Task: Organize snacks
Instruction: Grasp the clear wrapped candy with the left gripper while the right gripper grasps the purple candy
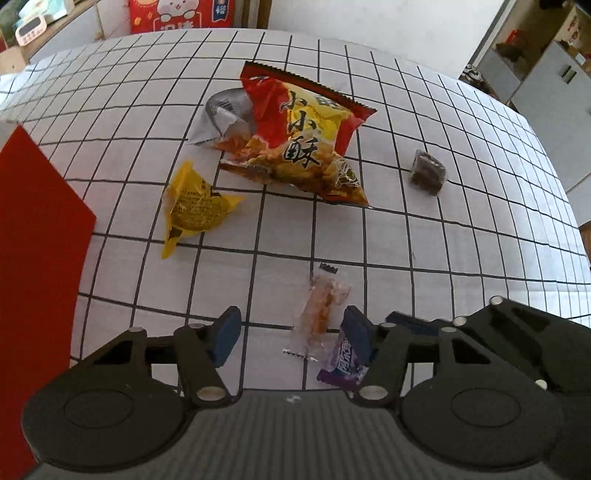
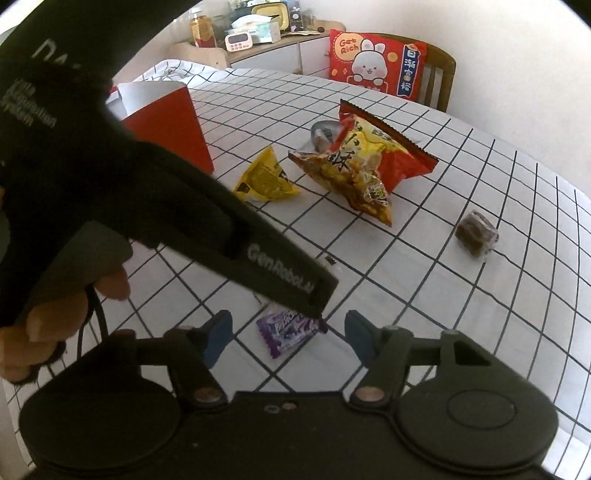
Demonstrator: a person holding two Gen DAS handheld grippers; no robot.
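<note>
My left gripper (image 1: 291, 336) is open, low over the checked tablecloth, with a clear-wrapped orange snack (image 1: 320, 314) between its fingers and a purple candy (image 1: 343, 363) by the right finger. My right gripper (image 2: 286, 338) is open, and the same purple candy (image 2: 286, 332) lies between its fingers. The left gripper's body (image 2: 207, 229) crosses the right wrist view and hides the orange snack. A red-yellow chip bag (image 1: 306, 140) (image 2: 369, 162), a yellow packet (image 1: 192, 203) (image 2: 264, 179), a silver packet (image 1: 225, 110) and a brown wrapped cake (image 1: 427, 171) (image 2: 476, 233) lie farther on.
A red box (image 1: 37, 236) (image 2: 166, 125) stands at the left of the table. A chair with a red rabbit cushion (image 2: 376, 62) sits at the far edge. A shelf with a timer and jars (image 2: 240, 33) is behind. The checked tablecloth (image 1: 461, 258) covers the table.
</note>
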